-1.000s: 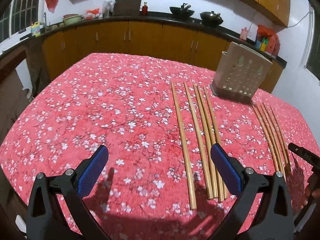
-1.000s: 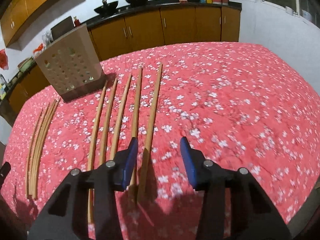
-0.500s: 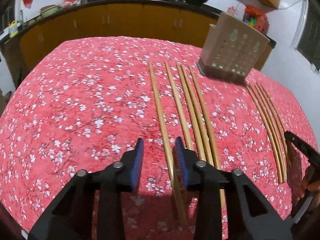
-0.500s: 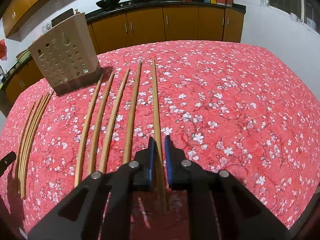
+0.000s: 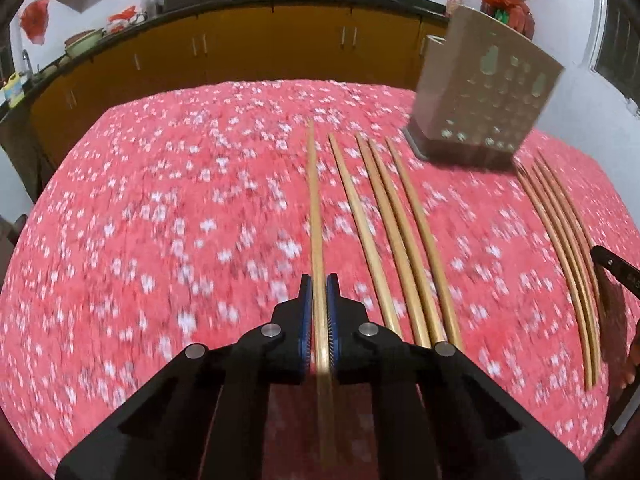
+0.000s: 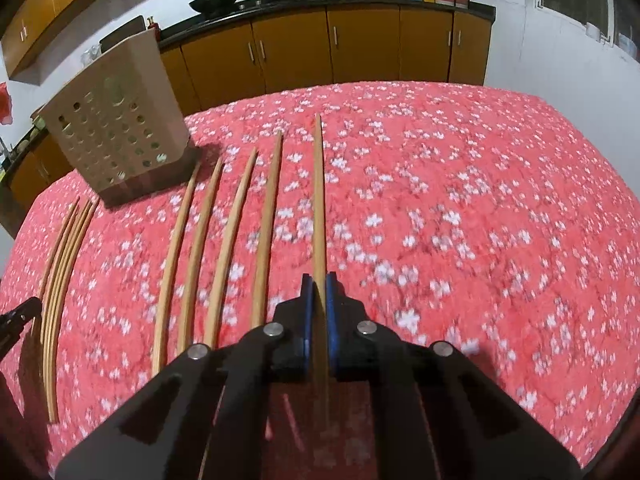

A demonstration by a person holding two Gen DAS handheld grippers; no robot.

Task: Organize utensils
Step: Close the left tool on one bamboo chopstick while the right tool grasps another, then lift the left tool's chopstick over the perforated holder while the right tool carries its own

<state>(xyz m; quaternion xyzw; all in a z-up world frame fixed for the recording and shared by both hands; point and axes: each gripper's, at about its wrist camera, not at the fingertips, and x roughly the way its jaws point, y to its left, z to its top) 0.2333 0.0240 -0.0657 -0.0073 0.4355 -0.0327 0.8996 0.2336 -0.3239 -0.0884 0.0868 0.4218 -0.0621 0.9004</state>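
Since a second ago both claws have closed from wide. Left gripper [image 5: 319, 292]: blue pads clamped on leftmost chopstick [image 5: 315, 216], long axis running away toward the cabinets. Right gripper [image 6: 319, 292]: clamped on rightmost chopstick [image 6: 319, 200], same heading. Holder [image 6: 114, 128]: perforated, upright on the red floral tablecloth [image 6: 460, 208]; remaining chopsticks [image 6: 224, 240] lie parallel just in front of it.

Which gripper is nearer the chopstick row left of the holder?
Left. The left gripper is shut on that row's outermost chopstick; the right gripper grips a chopstick in the other row, right of the holder.
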